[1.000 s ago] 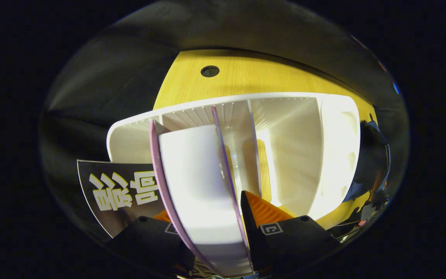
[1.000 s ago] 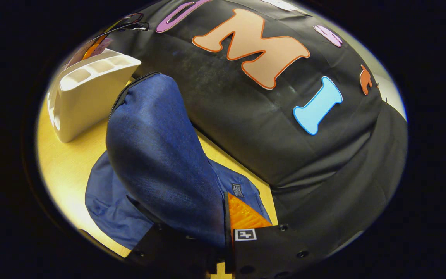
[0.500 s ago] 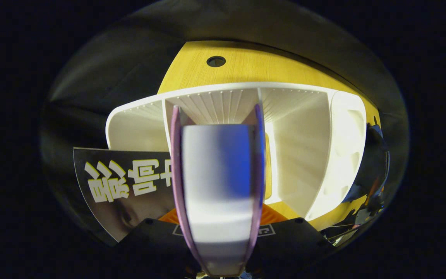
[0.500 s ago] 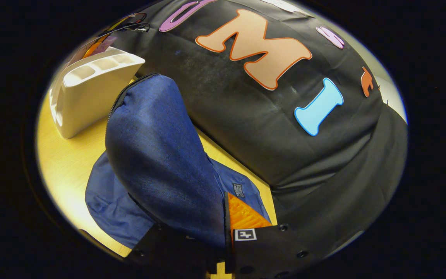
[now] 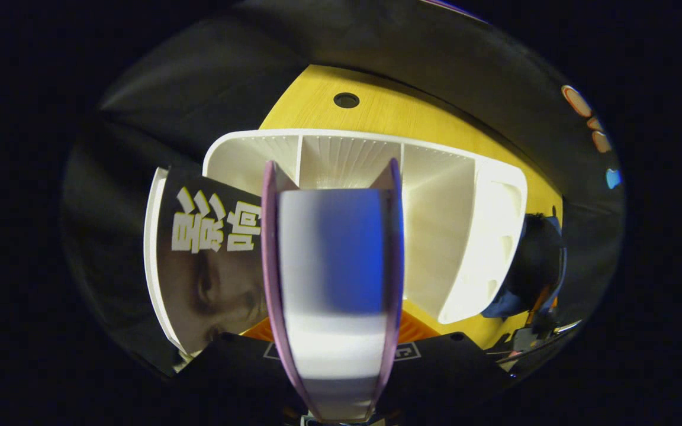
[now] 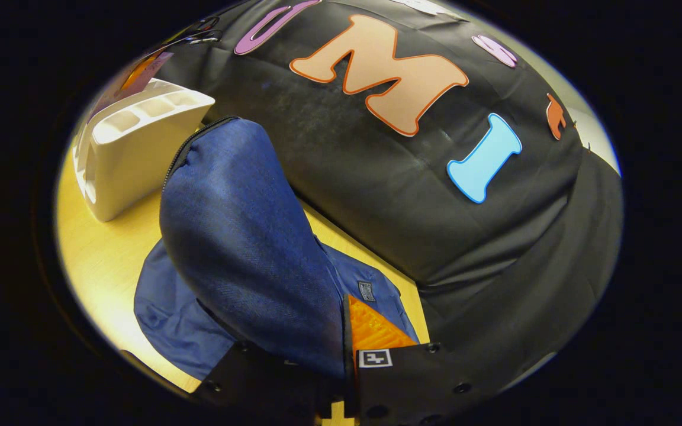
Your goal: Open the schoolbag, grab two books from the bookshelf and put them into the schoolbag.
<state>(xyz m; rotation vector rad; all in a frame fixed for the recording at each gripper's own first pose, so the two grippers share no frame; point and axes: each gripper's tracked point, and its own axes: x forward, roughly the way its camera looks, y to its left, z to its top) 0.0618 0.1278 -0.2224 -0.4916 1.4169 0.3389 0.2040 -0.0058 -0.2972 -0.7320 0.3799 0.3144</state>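
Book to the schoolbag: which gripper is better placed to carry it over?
Left. The left gripper is shut on the book above the bookshelf. The right gripper is busy, shut on the schoolbag fabric, holding it up.

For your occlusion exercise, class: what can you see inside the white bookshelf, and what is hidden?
Inside the white bookshelf, bare ribbed compartments show. A dark-covered book leans at its left end. The purple-edged book, gripped by the left hand-held gripper, covers the lower middle compartments.

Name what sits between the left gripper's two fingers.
In the left gripper view, a purple-covered book stands edge-on between the left gripper fingers, lifted before the white bookshelf.
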